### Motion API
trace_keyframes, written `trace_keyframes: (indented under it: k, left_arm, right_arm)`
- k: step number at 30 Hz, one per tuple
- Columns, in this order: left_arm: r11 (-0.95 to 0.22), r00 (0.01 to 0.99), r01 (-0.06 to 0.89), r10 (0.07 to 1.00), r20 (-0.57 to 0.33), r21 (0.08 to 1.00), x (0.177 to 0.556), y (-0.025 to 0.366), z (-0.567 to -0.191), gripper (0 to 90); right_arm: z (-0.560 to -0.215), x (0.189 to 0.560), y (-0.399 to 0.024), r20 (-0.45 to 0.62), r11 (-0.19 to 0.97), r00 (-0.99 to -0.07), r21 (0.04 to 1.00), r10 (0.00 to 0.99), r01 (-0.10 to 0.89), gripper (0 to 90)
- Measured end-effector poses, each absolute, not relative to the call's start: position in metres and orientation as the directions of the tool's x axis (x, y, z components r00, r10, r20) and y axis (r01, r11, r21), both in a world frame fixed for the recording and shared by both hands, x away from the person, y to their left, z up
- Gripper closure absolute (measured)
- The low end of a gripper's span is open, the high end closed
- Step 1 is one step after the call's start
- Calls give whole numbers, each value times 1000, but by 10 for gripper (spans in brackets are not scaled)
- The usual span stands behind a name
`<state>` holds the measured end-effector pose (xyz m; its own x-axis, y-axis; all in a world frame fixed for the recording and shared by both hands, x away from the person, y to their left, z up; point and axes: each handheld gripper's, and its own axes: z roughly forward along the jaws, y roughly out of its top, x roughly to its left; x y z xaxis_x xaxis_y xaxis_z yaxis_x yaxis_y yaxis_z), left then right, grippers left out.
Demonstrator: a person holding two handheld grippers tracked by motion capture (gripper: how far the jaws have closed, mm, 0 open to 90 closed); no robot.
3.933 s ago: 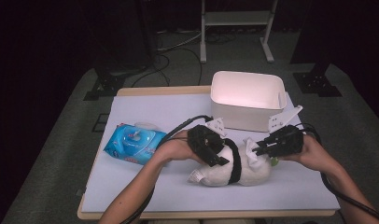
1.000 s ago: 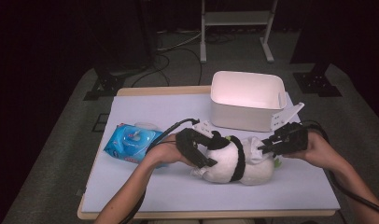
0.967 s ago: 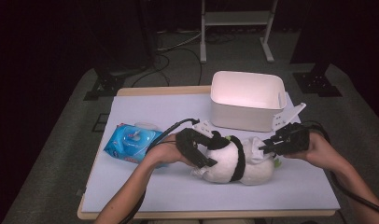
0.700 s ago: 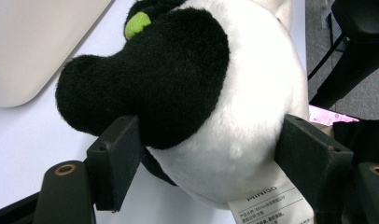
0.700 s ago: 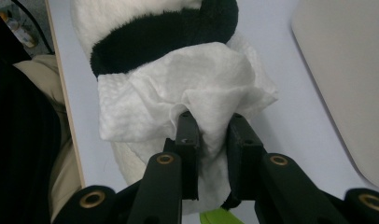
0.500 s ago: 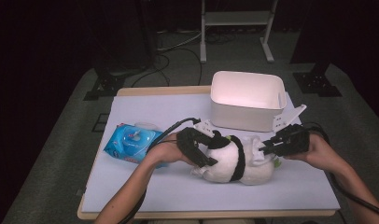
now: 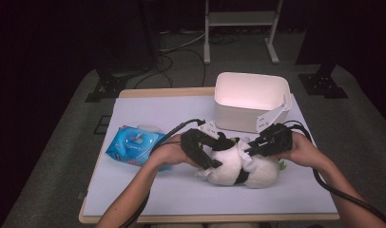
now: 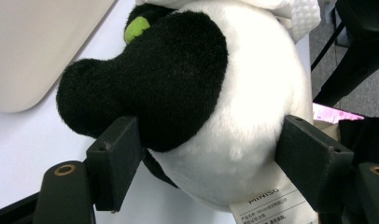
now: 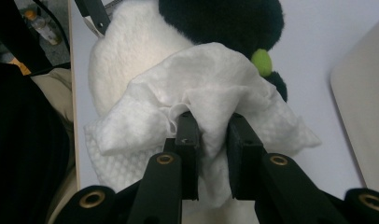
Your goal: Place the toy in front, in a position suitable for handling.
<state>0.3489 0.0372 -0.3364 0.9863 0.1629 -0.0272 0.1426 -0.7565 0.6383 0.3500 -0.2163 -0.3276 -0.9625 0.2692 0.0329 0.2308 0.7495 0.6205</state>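
Wiping of a plush panda (image 7: 238, 166) lying on the tabletop (image 7: 148, 190), in front of the white bin (image 7: 250, 99).
Best to keep the toy pinned and sweep gently: left tongs (image 8: 208, 161) stand wide, clamped on its body; right tongs (image 9: 211, 133) sit narrow, pinching a white wipe (image 9: 197, 88) against the fur.

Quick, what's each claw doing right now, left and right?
Left claw: closed on the plush panda, one jaw on each side.
Right claw: closed on a bunched white wipe, held against the panda.
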Motion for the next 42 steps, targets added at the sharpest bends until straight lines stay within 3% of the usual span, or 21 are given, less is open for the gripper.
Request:
trace_keyframes:
  k: [23,42]
  left_arm:
    - [-745,988,137,153,-33,653,348,40,-339,246]
    - [-738,986,148,161,-41,658,350,41,-338,237]
  right_arm:
    - [-303,363,-163,17,745,-985,653,170,140,758]
    - [-314,352,-209,22,771,-967,599,253,215,754]
